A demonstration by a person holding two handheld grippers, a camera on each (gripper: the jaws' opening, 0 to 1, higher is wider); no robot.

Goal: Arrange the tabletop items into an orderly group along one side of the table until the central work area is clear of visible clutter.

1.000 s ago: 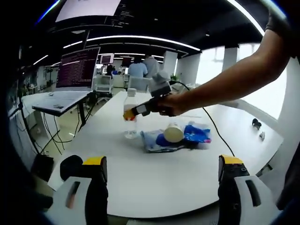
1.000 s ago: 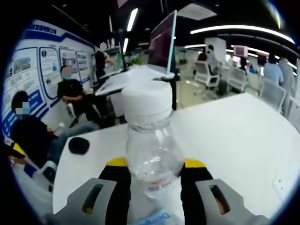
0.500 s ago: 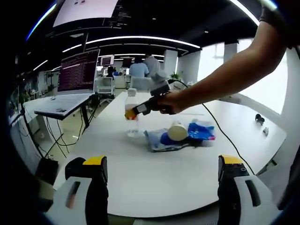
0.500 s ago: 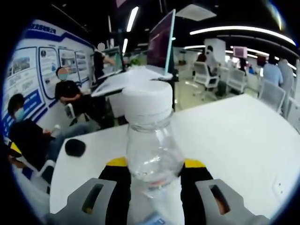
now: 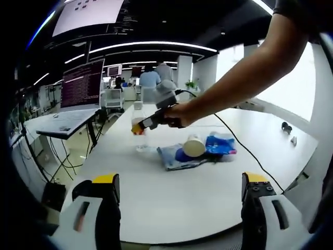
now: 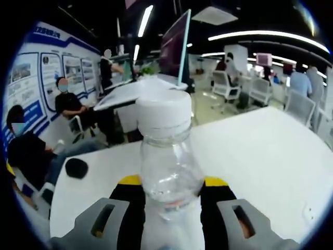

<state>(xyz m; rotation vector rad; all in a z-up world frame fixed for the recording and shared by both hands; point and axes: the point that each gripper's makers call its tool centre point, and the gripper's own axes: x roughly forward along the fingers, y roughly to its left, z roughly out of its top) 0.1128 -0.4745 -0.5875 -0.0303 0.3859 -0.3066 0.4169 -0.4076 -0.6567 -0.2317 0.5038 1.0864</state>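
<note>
A clear plastic bottle (image 6: 167, 166) with a white cap stands upright between my right gripper's (image 6: 171, 183) yellow-tipped jaws, which are shut on it. In the left gripper view the same bottle (image 5: 140, 136) stands on the white table (image 5: 171, 192), held by the right gripper (image 5: 138, 126) in a person's hand. Beside it lie a blue and white plastic package (image 5: 200, 151) and a white cup (image 5: 193, 146) on its side. My left gripper (image 5: 177, 182) is open at the table's near edge, with nothing between its jaws.
A black round object (image 5: 81, 187) lies near my left jaw, also seen as a black object (image 6: 76, 167) at the table's far edge. A laptop (image 5: 78, 88) stands on a side desk. A cable (image 5: 244, 151) trails across the table. Seated people (image 6: 31, 151) are beyond the edge.
The right gripper has carried the bottle slightly left and nearer the table's corner; both views shifted a little. My left gripper stayed open.
</note>
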